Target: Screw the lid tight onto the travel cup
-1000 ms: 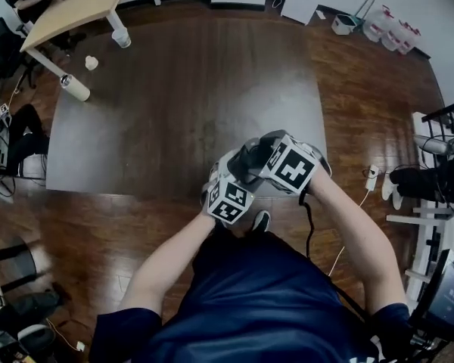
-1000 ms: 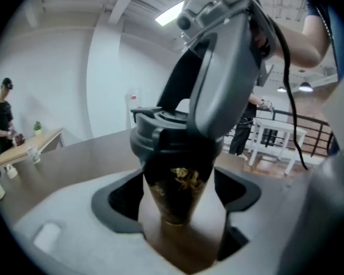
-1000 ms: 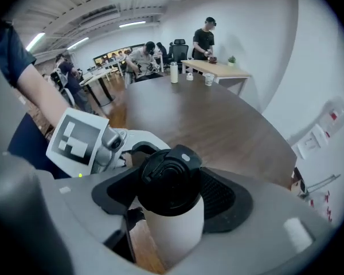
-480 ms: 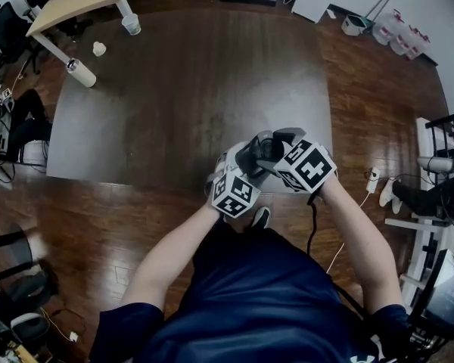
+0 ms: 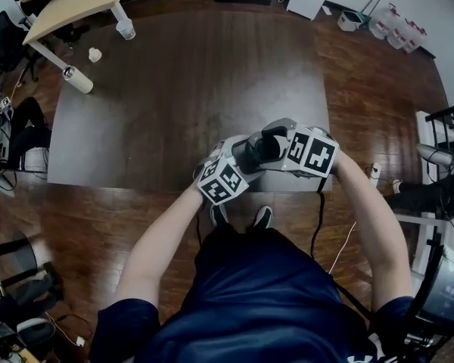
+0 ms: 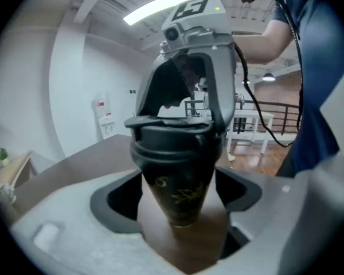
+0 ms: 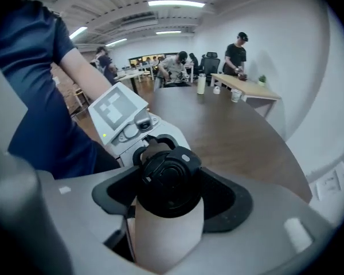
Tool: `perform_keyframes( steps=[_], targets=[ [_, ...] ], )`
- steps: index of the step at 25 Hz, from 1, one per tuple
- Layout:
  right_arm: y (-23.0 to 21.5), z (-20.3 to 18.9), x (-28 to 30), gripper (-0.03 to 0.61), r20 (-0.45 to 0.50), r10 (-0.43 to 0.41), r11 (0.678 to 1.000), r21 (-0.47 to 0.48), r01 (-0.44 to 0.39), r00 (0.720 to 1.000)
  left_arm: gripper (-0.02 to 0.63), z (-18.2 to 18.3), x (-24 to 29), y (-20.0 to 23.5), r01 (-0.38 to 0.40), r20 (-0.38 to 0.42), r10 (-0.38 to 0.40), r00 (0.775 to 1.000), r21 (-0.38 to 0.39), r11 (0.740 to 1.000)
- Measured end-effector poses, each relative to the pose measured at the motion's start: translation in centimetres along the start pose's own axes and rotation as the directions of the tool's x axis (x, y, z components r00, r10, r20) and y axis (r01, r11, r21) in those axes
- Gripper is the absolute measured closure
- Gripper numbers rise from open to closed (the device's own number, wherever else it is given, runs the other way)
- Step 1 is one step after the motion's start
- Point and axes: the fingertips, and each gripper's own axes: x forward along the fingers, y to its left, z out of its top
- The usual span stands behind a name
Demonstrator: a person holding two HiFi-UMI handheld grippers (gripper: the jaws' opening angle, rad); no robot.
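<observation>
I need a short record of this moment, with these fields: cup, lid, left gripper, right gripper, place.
cup: travel cup, dark, held between the two grippers
lid: black lid, sitting on the cup's mouth
left gripper: left gripper around the cup's body, jaws opening, pad contact unclear
right gripper: right gripper shut on the lid
place: over the table, near its front edge

Your travel cup is at 12 o'clock, over the table and its near edge; bottle on it at 10 o'clock.
</observation>
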Motion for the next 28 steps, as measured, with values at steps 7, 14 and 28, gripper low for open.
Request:
perform_keyframes(
  steps=[7, 14, 28],
  targets=[
    [-1.0, -1.2, -0.2, 0.242, -0.009, -0.193, 0.927, 0.327, 0.185, 0.981, 0.224, 0.7, 0.5, 0.1, -0.115, 0.047, 0.119, 0.992, -0.08, 0.99],
    [-0.5, -1.2, -0.8, 0.181, 0.0, -0.233, 0.924, 0.312, 0.221, 0.973, 0.224, 0.8, 0.6, -0.1, -0.149, 0.047, 0.155, 0.987, -0.115, 0.982],
    [1.0, -1.0, -0.8, 0.186, -0.474, -0.026, 0.767, -0.574, -0.286, 0.88, 0.224, 1.9, 0.7, 0.0, -0.112, -0.019, 0.111, 0.994, -0.095, 0.989]
  ],
)
